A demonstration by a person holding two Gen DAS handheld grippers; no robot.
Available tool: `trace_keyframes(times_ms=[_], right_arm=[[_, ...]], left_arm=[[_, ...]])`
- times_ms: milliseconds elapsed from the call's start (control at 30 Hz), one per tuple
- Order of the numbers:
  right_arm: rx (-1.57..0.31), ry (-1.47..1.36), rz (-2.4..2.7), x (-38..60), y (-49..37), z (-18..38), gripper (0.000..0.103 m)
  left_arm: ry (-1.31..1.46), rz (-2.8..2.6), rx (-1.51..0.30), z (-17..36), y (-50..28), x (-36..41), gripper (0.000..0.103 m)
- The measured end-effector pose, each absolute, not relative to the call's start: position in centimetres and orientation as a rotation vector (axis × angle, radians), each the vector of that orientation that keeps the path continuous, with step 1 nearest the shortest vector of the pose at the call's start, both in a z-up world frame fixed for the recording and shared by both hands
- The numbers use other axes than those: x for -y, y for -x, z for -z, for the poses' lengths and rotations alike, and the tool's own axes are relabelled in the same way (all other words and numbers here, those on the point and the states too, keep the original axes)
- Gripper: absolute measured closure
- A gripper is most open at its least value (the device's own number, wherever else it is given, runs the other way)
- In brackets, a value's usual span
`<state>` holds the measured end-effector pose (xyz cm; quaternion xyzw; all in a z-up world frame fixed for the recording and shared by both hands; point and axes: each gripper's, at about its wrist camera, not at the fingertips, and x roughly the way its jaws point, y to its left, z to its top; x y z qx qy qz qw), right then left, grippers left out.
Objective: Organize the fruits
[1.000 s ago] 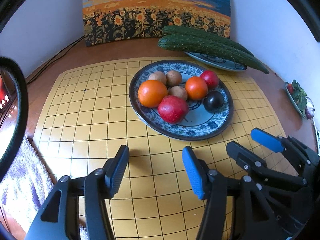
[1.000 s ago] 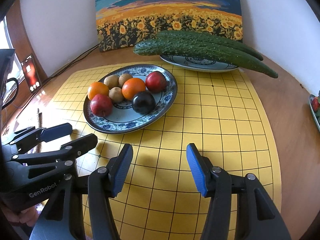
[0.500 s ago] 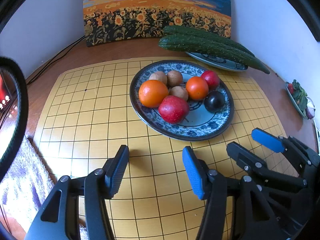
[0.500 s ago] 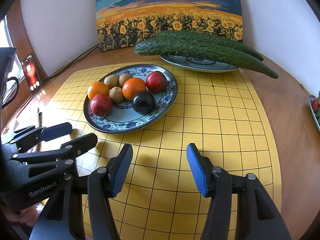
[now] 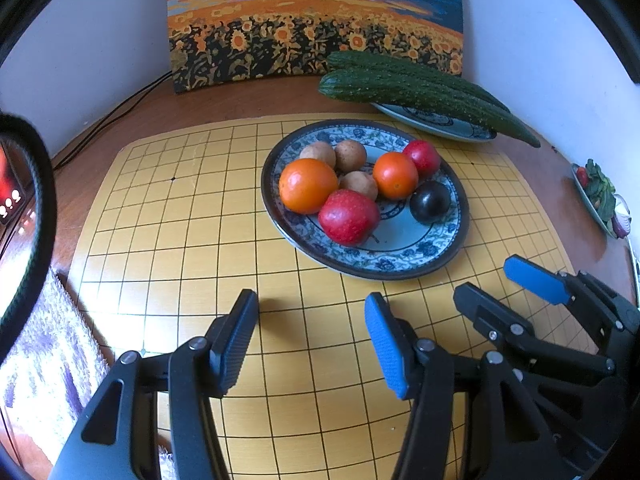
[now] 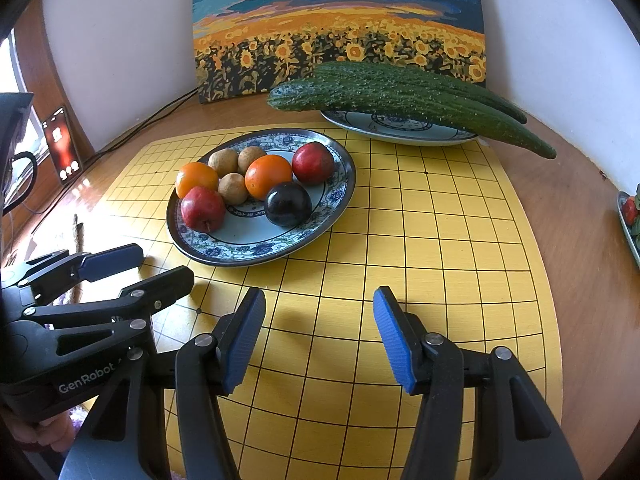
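A blue-patterned plate point(image 5: 400, 268) point(image 6: 256, 254) on the yellow grid board holds two oranges point(image 5: 308, 186) point(image 6: 268, 176), two red apples point(image 5: 349, 217) point(image 6: 202, 209), a dark plum point(image 5: 430, 201) point(image 6: 288, 203) and three small brown fruits point(image 5: 359, 184) point(image 6: 233, 188). My left gripper point(image 5: 312, 328) hovers open over the board in front of the plate, nothing between its fingers. My right gripper point(image 6: 320, 332) is open too, also empty, right of the left one and short of the plate. Each gripper shows in the other's view: right point(image 5: 508, 292), left point(image 6: 156, 266).
Two long cucumbers point(image 5: 420, 92) point(image 6: 400, 96) lie across a second plate point(image 6: 392, 132) behind. A sunflower painting point(image 5: 312, 28) leans on the wall. A dish of greens point(image 5: 600, 196) sits at the right edge. Cables point(image 5: 104, 120) run at the back left; a phone point(image 6: 62, 148) stands left.
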<state>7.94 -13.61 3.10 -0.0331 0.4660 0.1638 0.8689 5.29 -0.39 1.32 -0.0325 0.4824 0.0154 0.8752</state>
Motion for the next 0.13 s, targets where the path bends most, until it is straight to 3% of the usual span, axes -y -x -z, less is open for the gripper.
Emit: trace_keyframes(times_ms=[133], right_arm=[[-0.973,0.07,-0.342,13.59,-7.92,-3.08,0.045]], left_arm=[[0.068,-0.034,-1.005,-1.26,-5.21,0.27,0.044]])
